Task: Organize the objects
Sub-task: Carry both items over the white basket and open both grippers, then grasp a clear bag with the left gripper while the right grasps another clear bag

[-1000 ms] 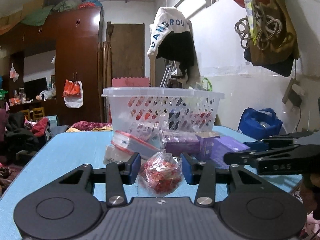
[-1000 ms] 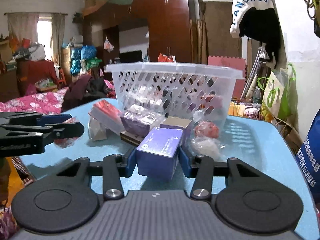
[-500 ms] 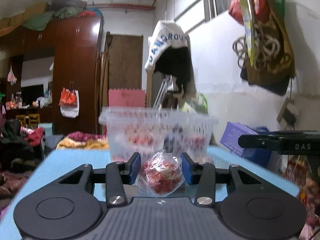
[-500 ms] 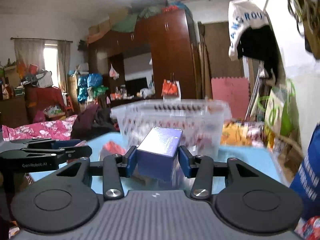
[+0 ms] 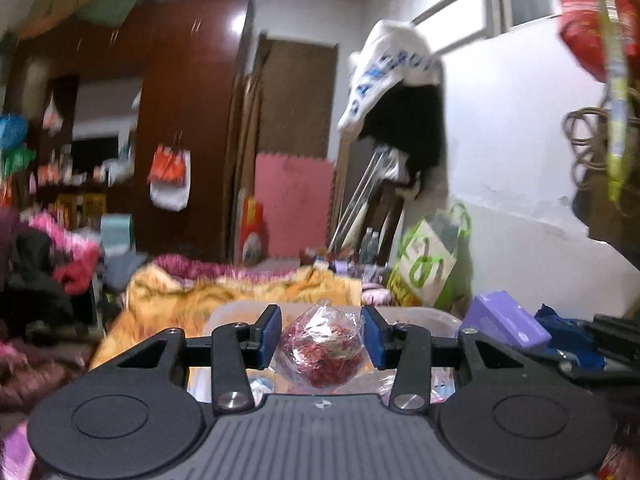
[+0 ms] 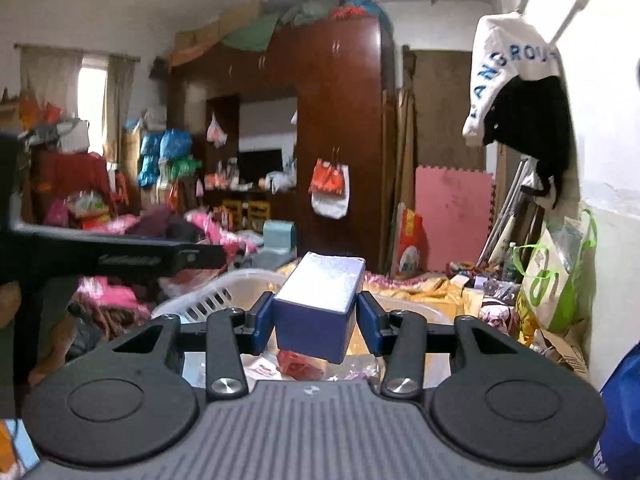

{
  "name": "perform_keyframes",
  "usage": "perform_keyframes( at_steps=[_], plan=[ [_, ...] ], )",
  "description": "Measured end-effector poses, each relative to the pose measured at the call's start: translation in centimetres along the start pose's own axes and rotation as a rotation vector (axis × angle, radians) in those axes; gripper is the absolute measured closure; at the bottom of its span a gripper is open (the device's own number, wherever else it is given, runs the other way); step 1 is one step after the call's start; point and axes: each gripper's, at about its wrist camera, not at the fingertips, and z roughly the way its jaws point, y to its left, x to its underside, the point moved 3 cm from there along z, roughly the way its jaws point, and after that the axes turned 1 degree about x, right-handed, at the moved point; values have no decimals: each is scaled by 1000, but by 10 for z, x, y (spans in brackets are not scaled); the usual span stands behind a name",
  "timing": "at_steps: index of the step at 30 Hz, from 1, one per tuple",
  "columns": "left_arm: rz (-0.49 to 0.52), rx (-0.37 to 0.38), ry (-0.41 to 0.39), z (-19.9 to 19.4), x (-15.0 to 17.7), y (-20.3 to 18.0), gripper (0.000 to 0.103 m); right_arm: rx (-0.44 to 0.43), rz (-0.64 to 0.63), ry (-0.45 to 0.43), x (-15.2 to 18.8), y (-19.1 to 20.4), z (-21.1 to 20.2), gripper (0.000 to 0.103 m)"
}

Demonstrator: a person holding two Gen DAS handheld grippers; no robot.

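My left gripper (image 5: 321, 336) is shut on a clear bag of red dried bits (image 5: 320, 352) and holds it above the white plastic basket (image 5: 236, 314). My right gripper (image 6: 317, 322) is shut on a purple box (image 6: 320, 300) and holds it over the same basket (image 6: 224, 292). The purple box also shows at the right of the left wrist view (image 5: 504, 324). The left gripper's black arm crosses the left side of the right wrist view (image 6: 120, 256). Packets lie inside the basket below both grippers.
A dark wooden wardrobe (image 6: 332, 128) stands behind. A pink foam mat (image 6: 452, 216) leans by the door. A green-handled bag (image 6: 556, 284) sits at the right. Clothes and blankets (image 5: 224, 288) are piled beyond the basket. A jacket (image 5: 400, 92) hangs on the wall.
Both grippers have risen from the blue table with their objects and moved forward over the basket. The basket now lies below them, seen from above its rim.
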Motion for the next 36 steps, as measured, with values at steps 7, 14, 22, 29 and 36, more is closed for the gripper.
perform_keyframes(
  at_steps=[7,14,22,29,36],
  plan=[
    [30,-29,49,20,17,9,21,77,-31,-22,15,-1,-6,6],
    [49,60,-15,-58,62,35,14,19,19,28,73,-13,-65,0],
    [162,21,173,-72,141,59,14,-21,43,276,149,-23,-36,14],
    [210,35,271,-43,143,49,14,-58,71,363,157,-24,-15,26],
    [228,13,300,-34,153,39,15,-41,63,369,160,-24,-18,26]
  ],
)
